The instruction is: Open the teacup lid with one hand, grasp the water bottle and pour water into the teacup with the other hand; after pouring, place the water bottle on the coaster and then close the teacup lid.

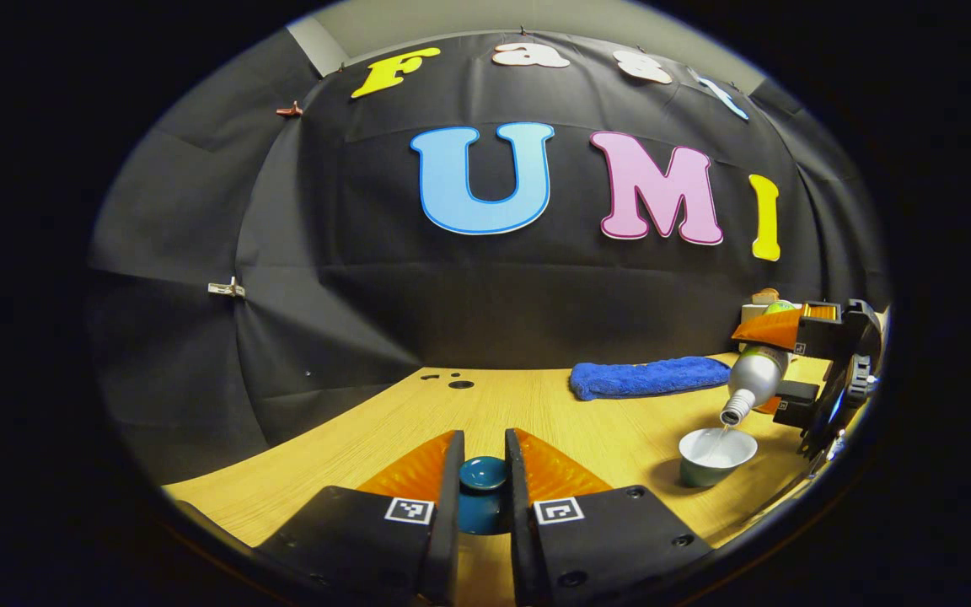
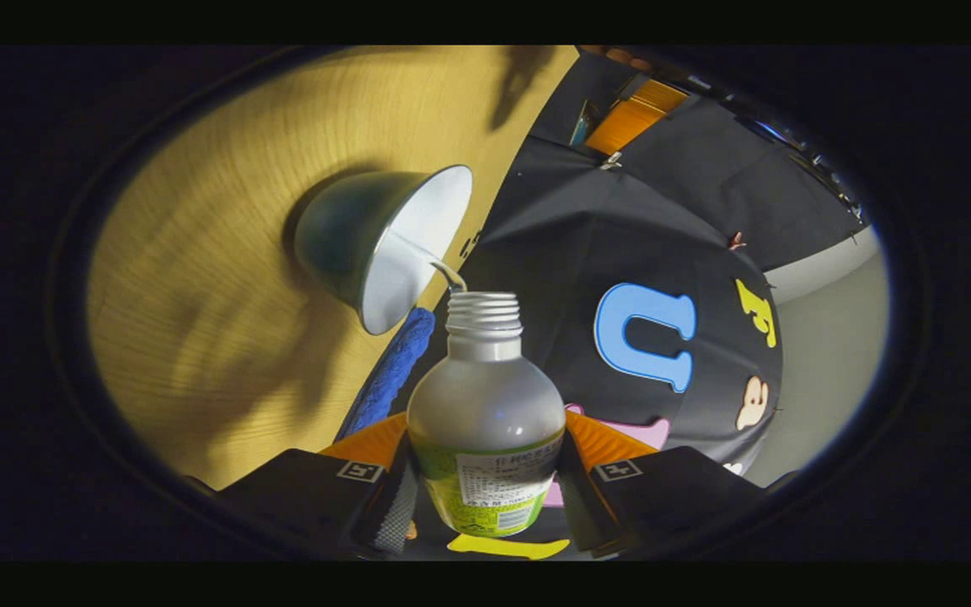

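Water bottle [image 2: 485, 421] sits tilted between the right claw's [image 2: 485, 485] fingers, which pinch its labelled body from both sides; its open neck points down over the teacup [image 2: 384, 244], and a thin stream runs into the white bowl. The teacup stands on the wooden counter [image 1: 587, 421], near a blue towel [image 1: 650, 376]. Well apart, the left claw [image 1: 483, 472] pinches the dark teacup lid [image 1: 483, 475].

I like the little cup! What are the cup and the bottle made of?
The cup looks like glazed ceramic: glossy white inside, shiny green outside. The bottle is probably plastic or metal with a matte silvery finish, a threaded neck and a paper-like label; I can't tell which.
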A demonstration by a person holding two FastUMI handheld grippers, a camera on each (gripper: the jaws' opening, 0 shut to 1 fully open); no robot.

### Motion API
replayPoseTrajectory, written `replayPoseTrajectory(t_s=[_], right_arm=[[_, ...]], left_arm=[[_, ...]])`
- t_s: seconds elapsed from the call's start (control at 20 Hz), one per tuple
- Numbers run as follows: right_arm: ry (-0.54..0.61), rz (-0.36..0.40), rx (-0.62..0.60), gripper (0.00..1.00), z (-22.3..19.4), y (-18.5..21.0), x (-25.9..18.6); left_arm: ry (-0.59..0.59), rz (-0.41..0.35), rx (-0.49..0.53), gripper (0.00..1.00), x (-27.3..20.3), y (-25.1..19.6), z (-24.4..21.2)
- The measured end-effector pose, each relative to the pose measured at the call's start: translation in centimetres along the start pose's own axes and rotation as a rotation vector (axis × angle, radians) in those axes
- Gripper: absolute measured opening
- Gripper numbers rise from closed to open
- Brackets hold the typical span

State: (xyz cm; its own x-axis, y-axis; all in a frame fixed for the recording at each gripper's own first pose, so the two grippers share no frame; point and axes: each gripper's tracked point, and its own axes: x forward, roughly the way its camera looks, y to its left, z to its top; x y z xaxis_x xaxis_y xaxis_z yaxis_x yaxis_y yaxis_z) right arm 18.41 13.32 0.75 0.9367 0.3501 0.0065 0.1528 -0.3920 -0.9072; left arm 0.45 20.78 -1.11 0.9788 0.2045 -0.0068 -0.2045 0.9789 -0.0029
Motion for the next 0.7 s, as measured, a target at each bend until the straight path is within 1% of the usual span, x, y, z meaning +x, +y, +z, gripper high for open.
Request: replayPoseTrajectory(t_s=[0.7], right_arm=[[-0.032,-0.046,-0.107,0.75,-0.4,-1.9,0.1]], left_arm=[[0.002,-0.008,-0.001,0.29,0.1,-0.1,0.1]])
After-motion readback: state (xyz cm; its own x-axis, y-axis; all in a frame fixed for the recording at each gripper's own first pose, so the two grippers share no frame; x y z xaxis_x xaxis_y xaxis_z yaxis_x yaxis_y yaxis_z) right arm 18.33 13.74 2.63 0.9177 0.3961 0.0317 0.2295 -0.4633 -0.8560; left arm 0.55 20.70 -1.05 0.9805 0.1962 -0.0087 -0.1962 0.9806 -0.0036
